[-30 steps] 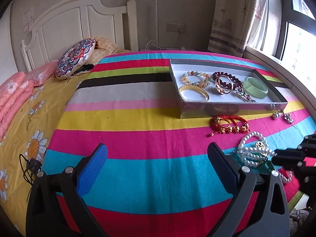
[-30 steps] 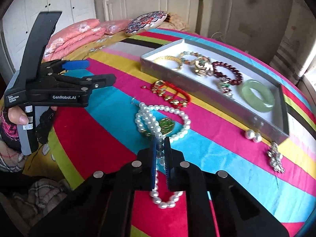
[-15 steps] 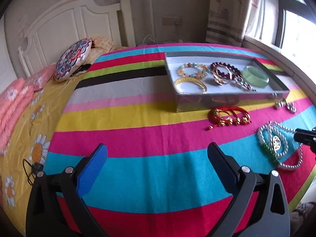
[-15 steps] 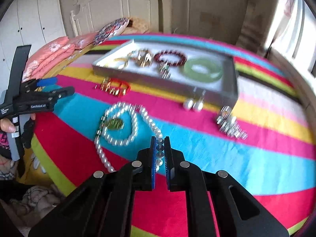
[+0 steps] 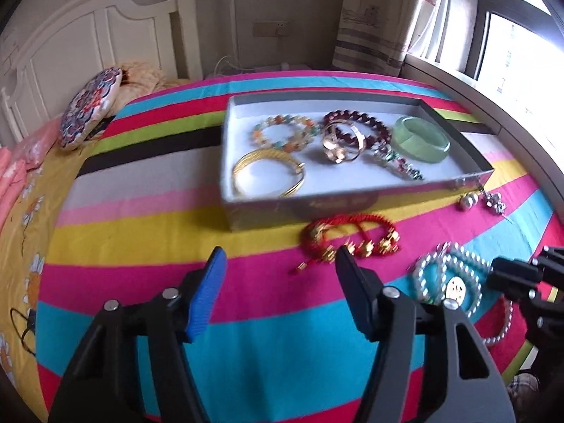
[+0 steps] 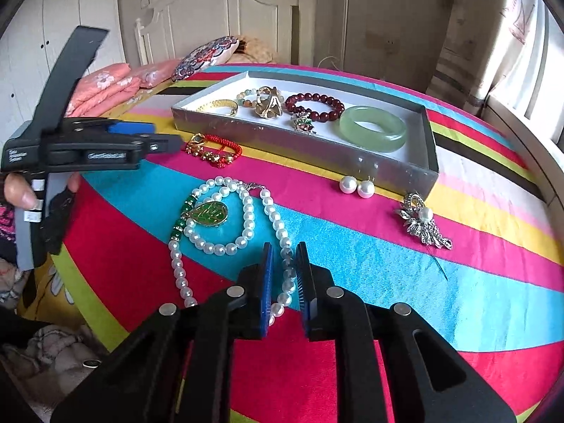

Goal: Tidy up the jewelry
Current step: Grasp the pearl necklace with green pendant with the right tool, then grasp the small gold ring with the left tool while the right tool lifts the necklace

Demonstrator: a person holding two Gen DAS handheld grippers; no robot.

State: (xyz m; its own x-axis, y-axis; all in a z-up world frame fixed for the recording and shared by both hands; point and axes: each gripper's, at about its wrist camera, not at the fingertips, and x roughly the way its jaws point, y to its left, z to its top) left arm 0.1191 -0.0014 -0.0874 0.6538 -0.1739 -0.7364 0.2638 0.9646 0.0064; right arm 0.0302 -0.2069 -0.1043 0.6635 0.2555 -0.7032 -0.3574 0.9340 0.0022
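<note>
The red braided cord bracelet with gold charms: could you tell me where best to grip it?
Probably pinch the red braided cord bracelet with gold charms across its bare red cord arc nearest the grey cardboard tray, from above: it lies flat, and the lumpy charms may slip.

A long white pearl necklace (image 6: pixel 246 218) with a green oval pendant lies looped on the striped bedspread, near a shallow grey cardboard box (image 6: pixel 317 141) holding bracelets.

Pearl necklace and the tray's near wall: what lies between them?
In the right wrist view, only bare striped bedspread separates the pearl necklace from the tray.
</note>
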